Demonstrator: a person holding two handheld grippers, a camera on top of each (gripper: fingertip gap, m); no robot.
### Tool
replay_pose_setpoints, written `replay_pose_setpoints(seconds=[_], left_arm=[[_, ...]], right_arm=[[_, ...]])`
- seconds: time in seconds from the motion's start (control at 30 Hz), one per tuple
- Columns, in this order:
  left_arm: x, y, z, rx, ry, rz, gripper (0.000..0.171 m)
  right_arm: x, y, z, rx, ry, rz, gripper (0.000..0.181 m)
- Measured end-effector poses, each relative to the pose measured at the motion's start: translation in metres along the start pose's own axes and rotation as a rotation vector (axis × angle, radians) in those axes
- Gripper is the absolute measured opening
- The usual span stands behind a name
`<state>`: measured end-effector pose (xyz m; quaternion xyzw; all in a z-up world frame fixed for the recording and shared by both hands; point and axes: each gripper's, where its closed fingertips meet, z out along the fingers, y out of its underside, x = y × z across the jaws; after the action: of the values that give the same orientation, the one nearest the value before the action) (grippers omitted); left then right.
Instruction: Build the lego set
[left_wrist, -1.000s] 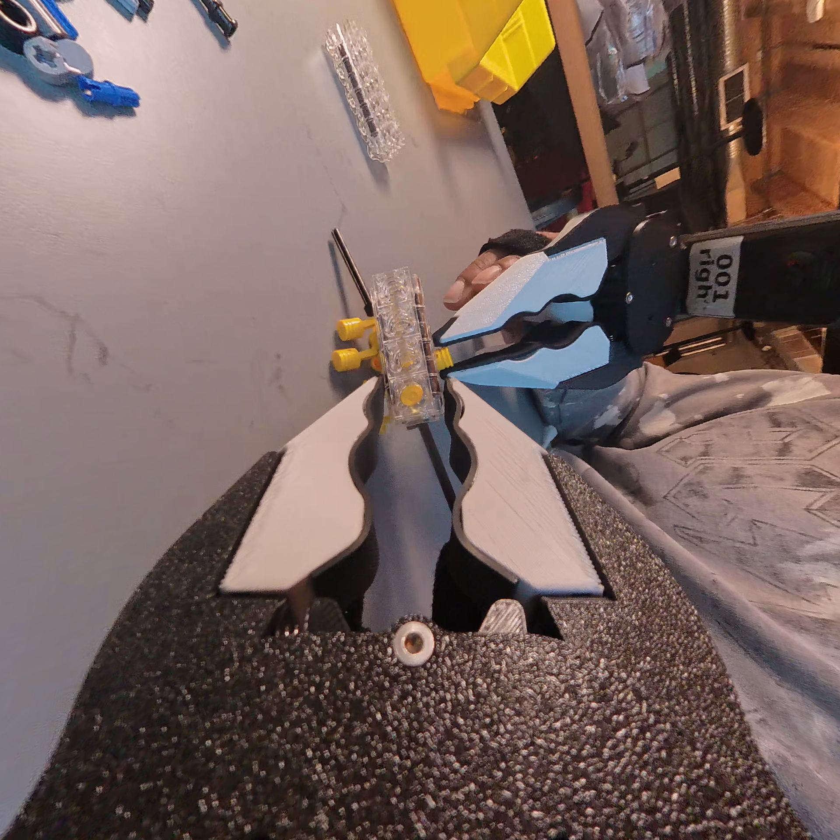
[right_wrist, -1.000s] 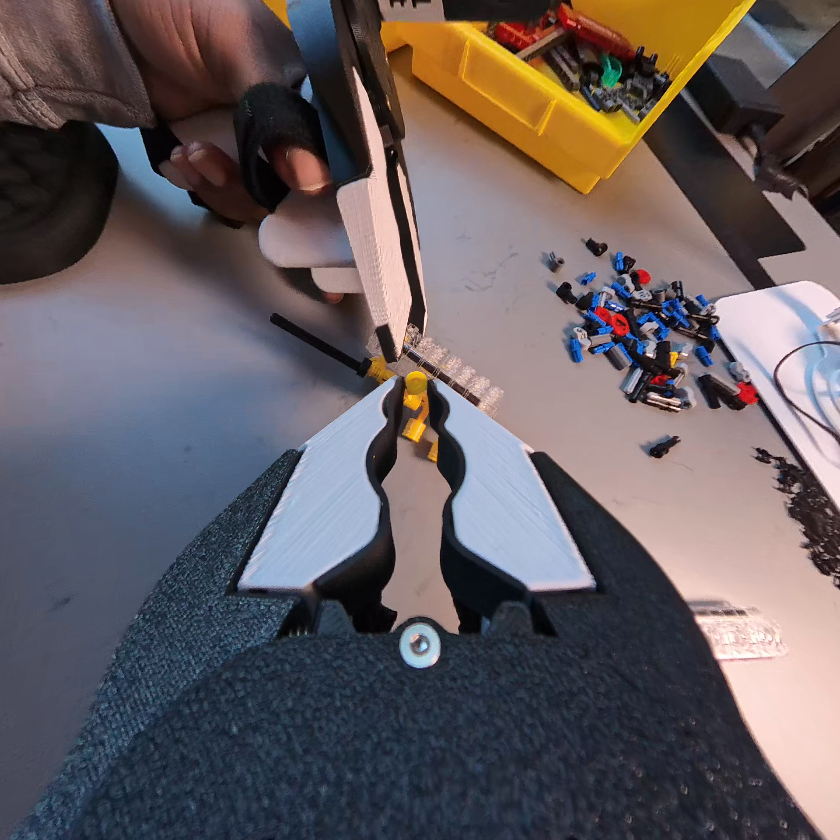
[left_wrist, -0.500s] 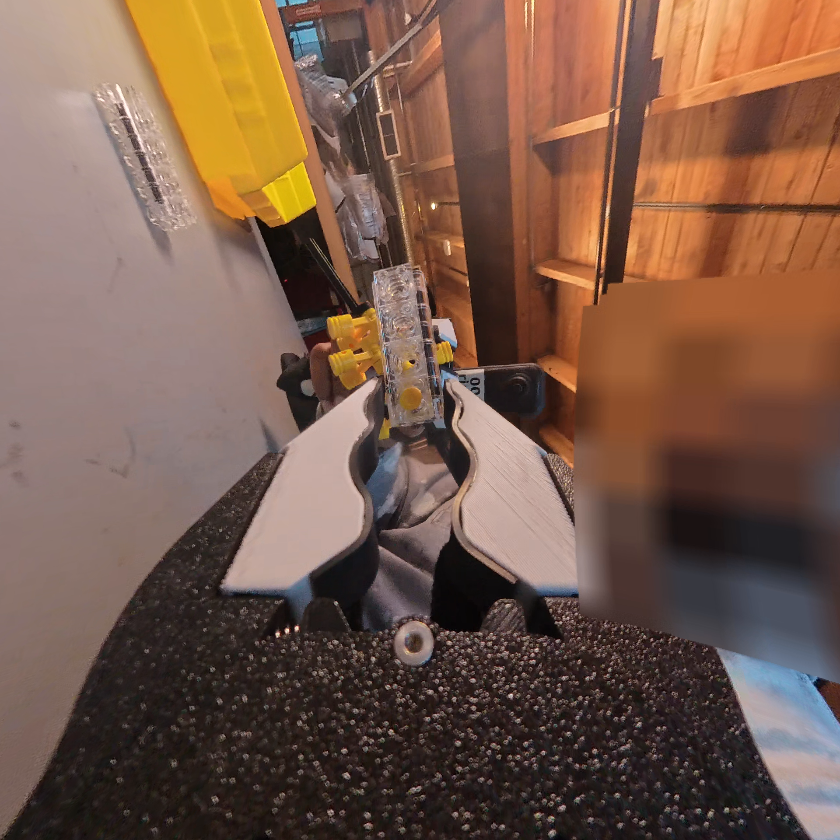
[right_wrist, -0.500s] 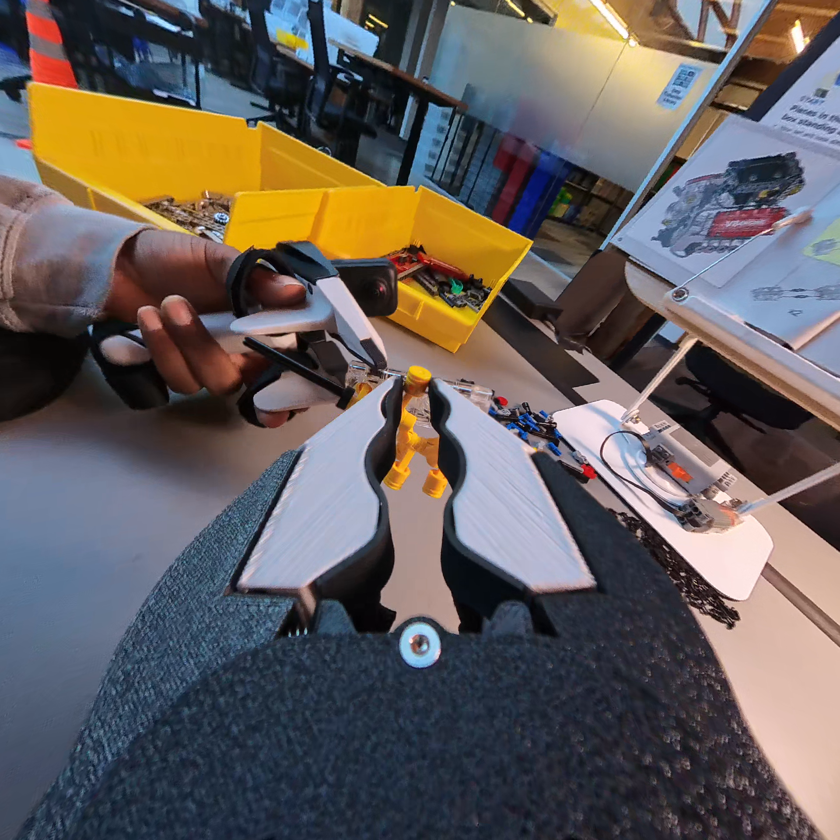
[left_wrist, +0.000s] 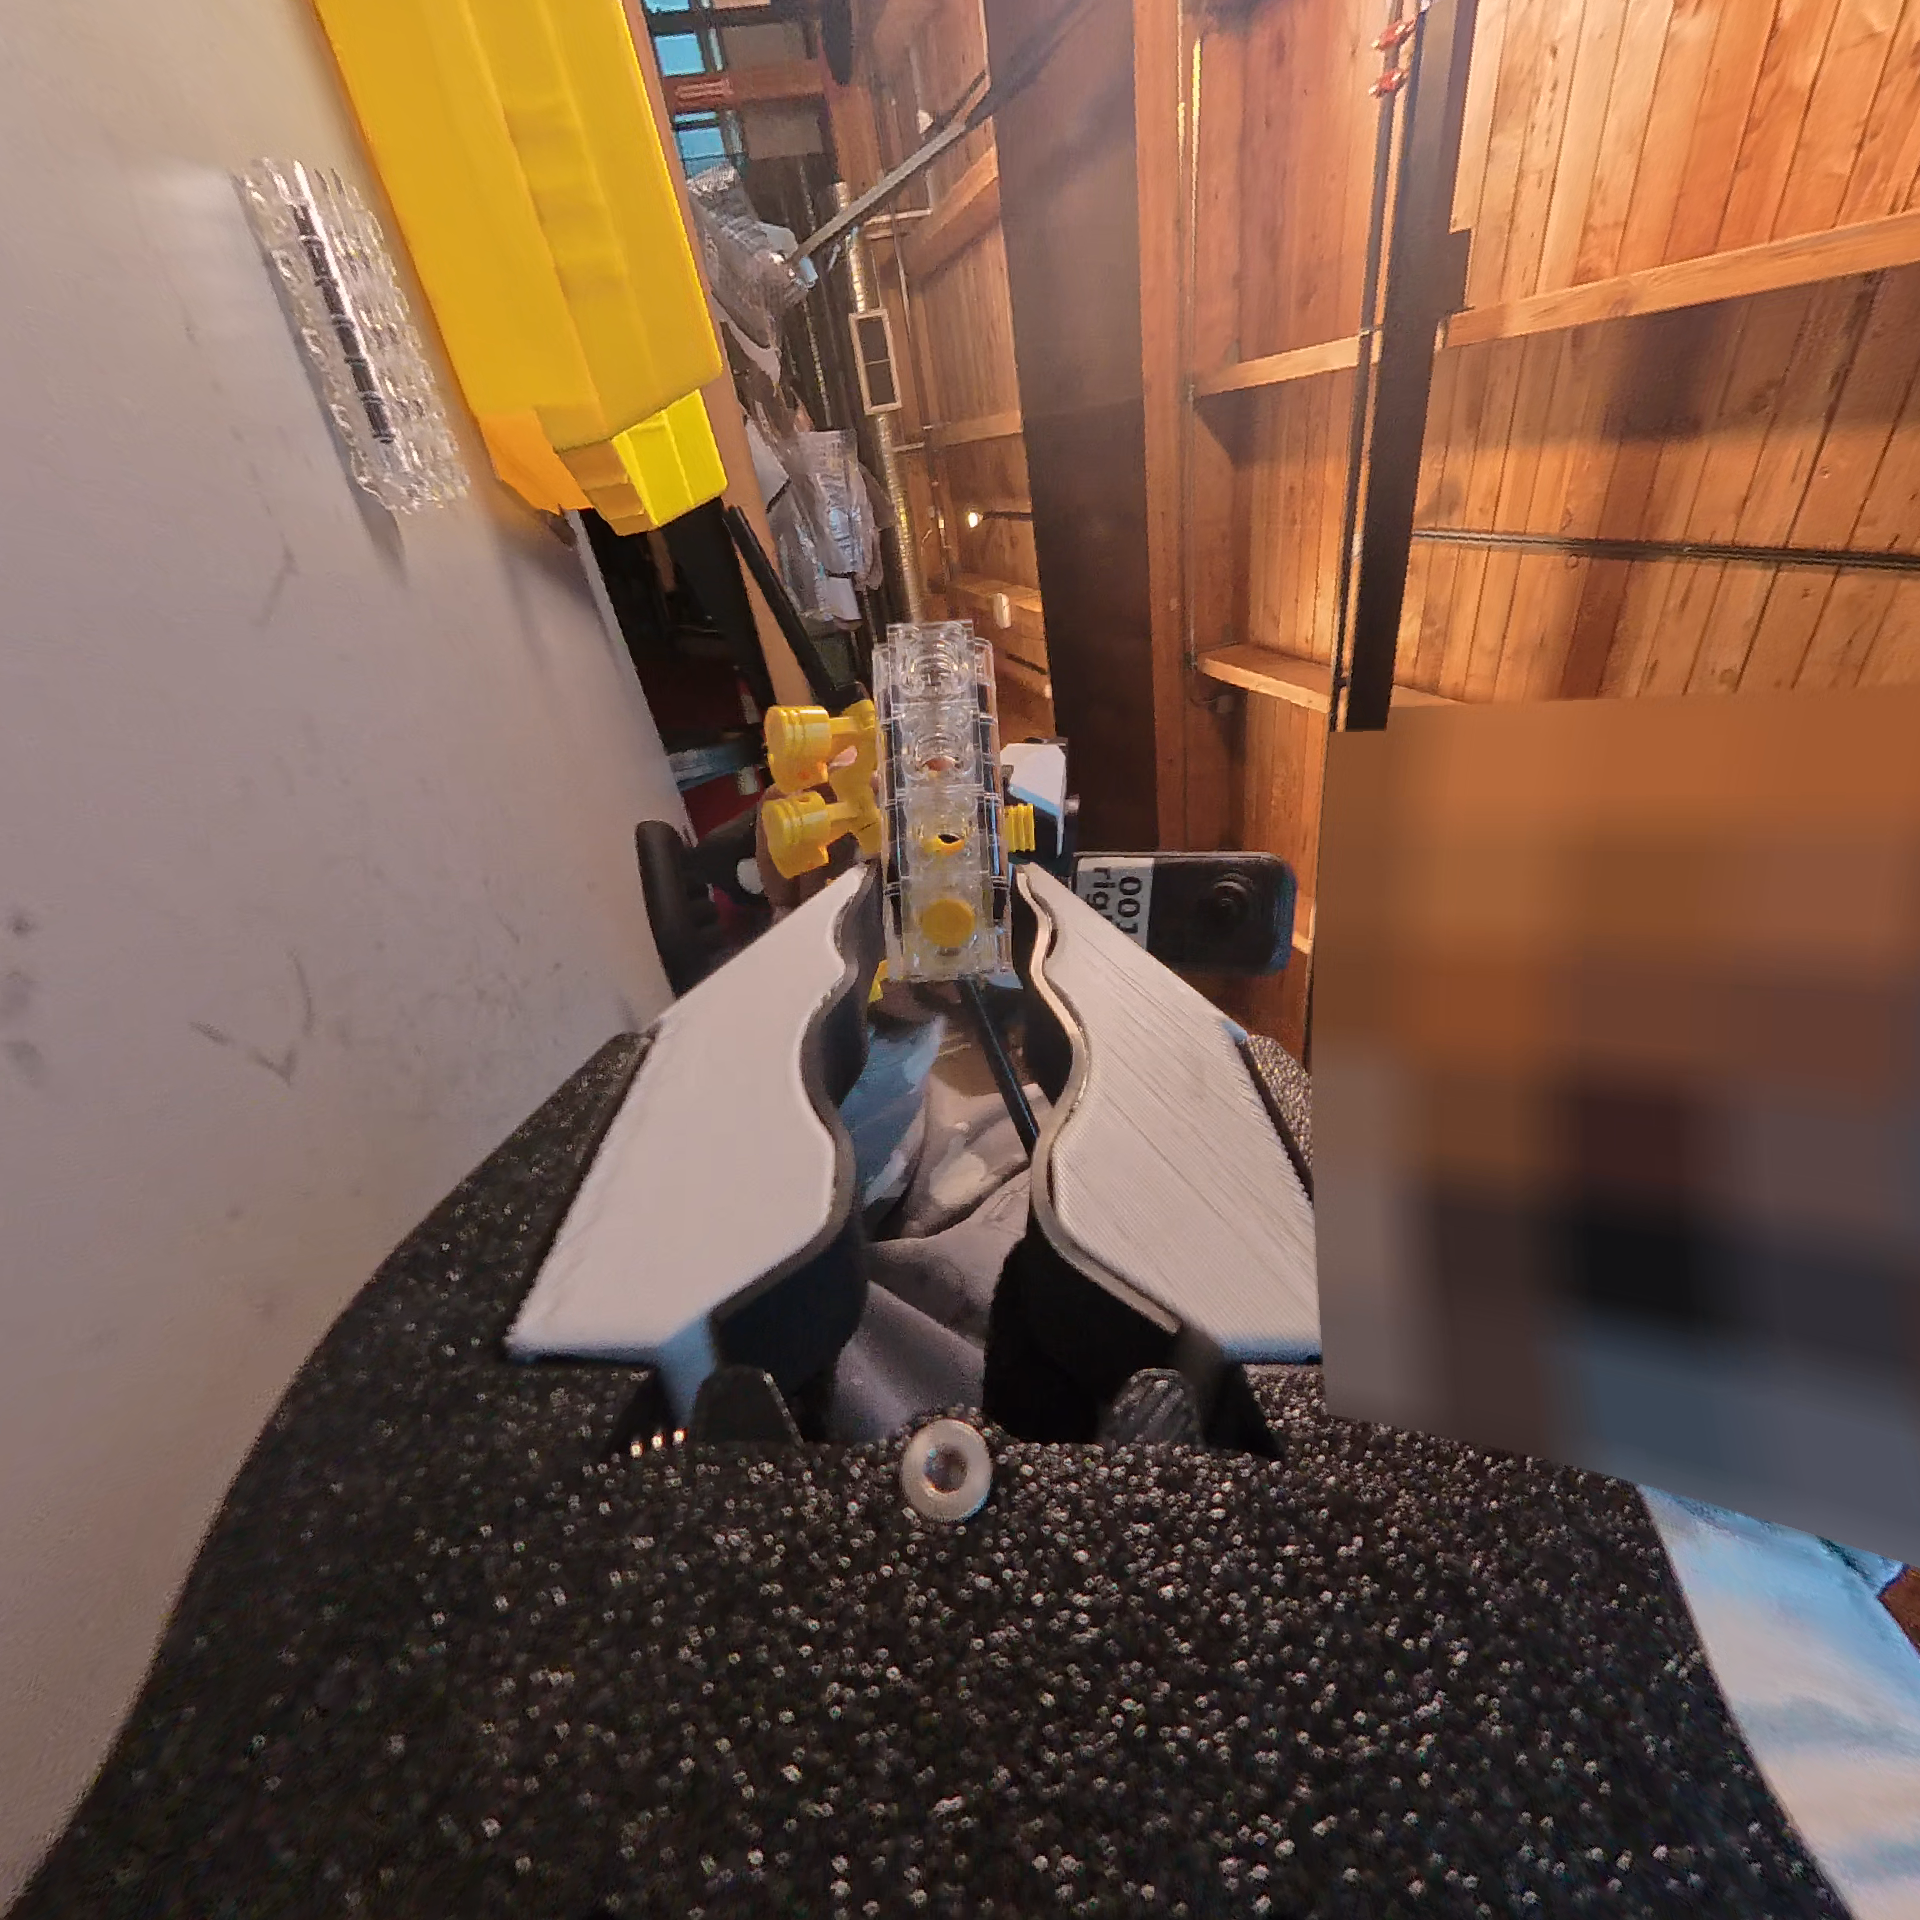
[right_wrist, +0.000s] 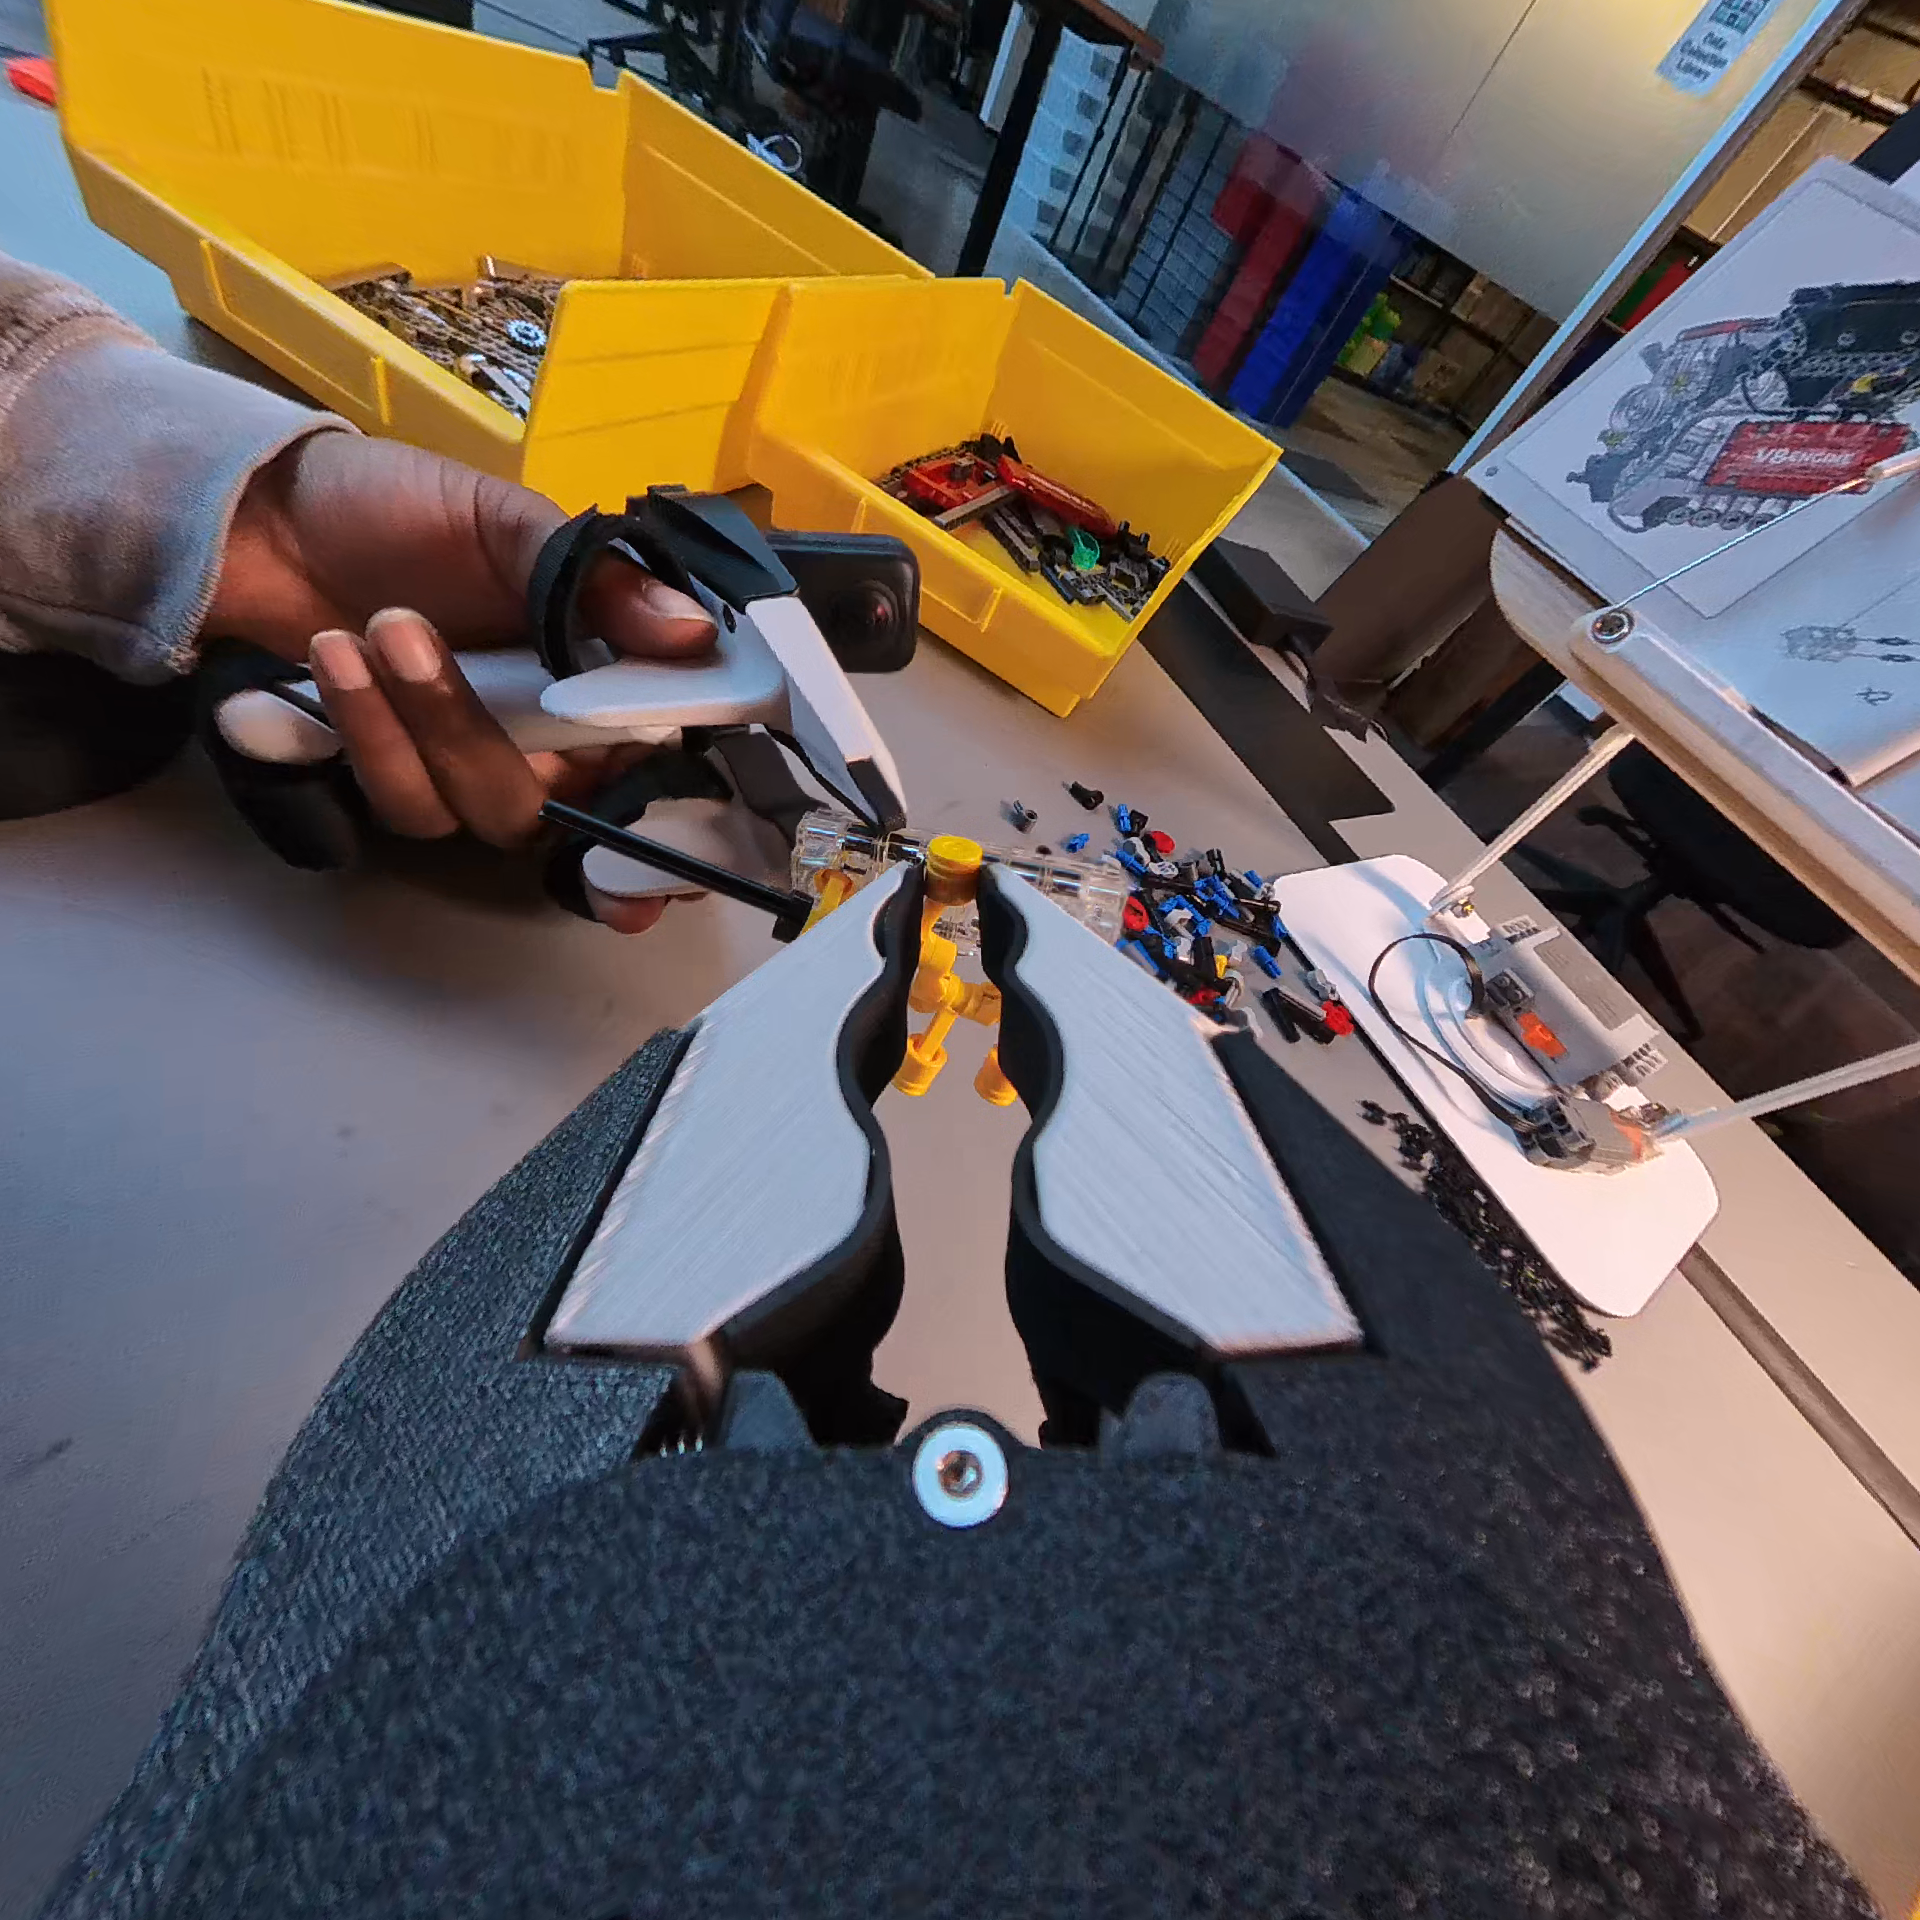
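My left gripper (left_wrist: 945, 920) is shut on the end of a clear lego engine block (left_wrist: 938, 790) and holds it above the grey table (left_wrist: 260, 935). Two yellow pistons (left_wrist: 808, 774) stick out of its left side, and a black axle (left_wrist: 1003, 1070) runs through it. In the right wrist view my right gripper (right_wrist: 951, 883) is shut on a yellow piston (right_wrist: 953, 860) at the block's (right_wrist: 1070, 883) side. A yellow crank piece (right_wrist: 951, 1003) hangs below between my fingers. The left gripper (right_wrist: 883, 805), held by a hand (right_wrist: 416, 644), pinches the block from above, and the axle (right_wrist: 665, 857) points left.
Two yellow bins (right_wrist: 644, 343) (right_wrist: 1039, 416) with parts stand at the back. Several small loose pieces (right_wrist: 1195, 914) lie right of the block, beside a white tray (right_wrist: 1621, 1226) with a motor and cable. An instruction sheet (right_wrist: 1766, 416) stands at the right. A second clear block (left_wrist: 353, 332) lies on the table. The tips of both grippers are at nearly the same place.
Both grippers have lifted the block off the table together and turned it, so the views now look across the room. Both grips stay shut.
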<state>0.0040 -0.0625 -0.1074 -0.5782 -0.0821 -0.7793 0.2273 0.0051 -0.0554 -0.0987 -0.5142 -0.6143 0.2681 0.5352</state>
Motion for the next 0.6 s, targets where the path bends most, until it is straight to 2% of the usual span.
replay_pose_setpoints(seconds=[0.1,0.27,0.5,0.6], left_arm=[[-0.010,0.005,-0.001,-0.044,-0.085,0.048,0.023],[-0.025,0.020,0.001,-0.142,-0.209,0.105,0.023],[-0.049,0.049,0.001,-0.357,-0.444,0.265,0.028],[-0.059,0.053,-0.002,-0.413,-0.544,0.340,0.029]], right_arm=[[-0.006,0.011,-0.001,-0.049,-0.012,-0.042,0.010],[-0.019,0.027,-0.011,-0.119,-0.084,0.000,0.009],[-0.039,0.057,-0.020,-0.251,-0.212,0.055,0.009],[-0.046,0.067,-0.018,-0.305,-0.248,0.057,0.009]])
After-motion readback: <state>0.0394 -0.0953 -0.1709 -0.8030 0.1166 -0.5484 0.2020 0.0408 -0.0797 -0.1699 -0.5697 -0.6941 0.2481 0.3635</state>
